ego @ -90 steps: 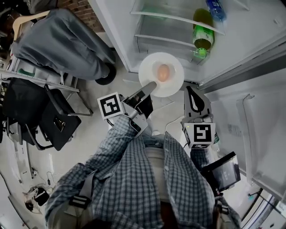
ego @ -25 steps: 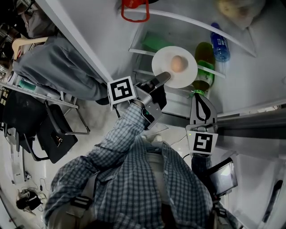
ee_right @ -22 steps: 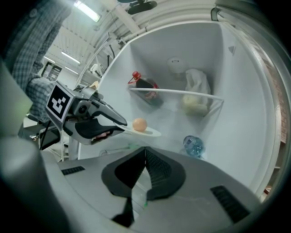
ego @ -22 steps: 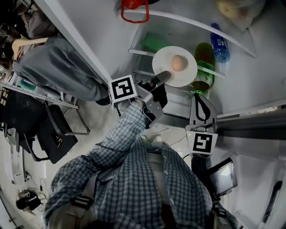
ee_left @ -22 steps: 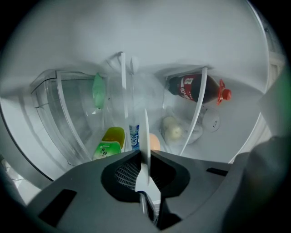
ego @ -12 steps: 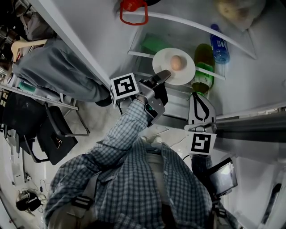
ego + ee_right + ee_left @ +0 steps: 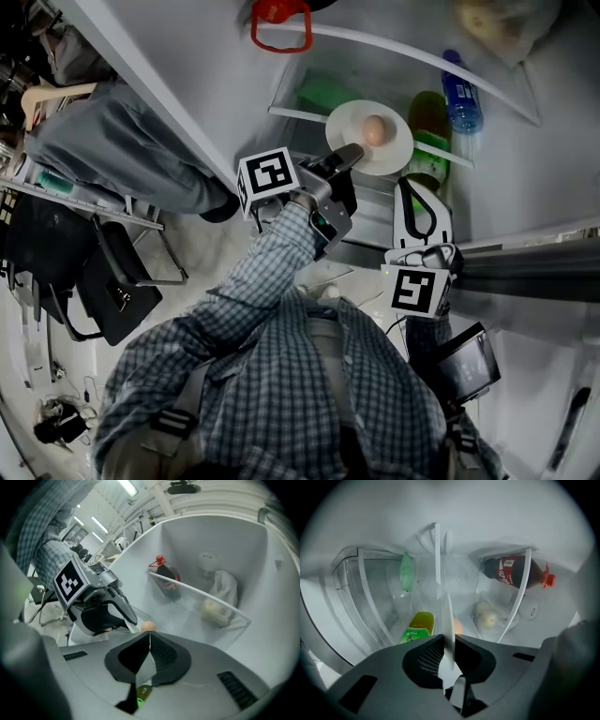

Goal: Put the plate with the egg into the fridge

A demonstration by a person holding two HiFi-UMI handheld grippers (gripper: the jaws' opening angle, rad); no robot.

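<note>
White plate (image 7: 386,150), egg (image 7: 375,130) at its centre, is clamped by the rim in the left gripper (image 7: 345,157), inside the open fridge (image 7: 216,84) beside a green bottle (image 7: 431,117). Right gripper (image 7: 411,186): jaws pressed together on nothing; positioned just below the plate.

Since 3.6 seconds ago: plate (image 7: 352,127) with egg (image 7: 376,131) rises from low, outside fridge (image 7: 187,84) front, to shelf level inside. Plate now beside green bottle (image 7: 427,117), rim overlapping bottle's left edge in head view. Left gripper (image 7: 349,155), clamped on plate rim, reaches farther forward; left marker cube (image 7: 267,178) sits higher, nearer fridge wall. Over last second: plate edges slightly deeper. Right gripper (image 7: 412,192), jaws together, creeps up toward plate's near side; right marker cube (image 7: 412,291) shifts left. Red loop (image 7: 279,23) comes into view at top.
</note>
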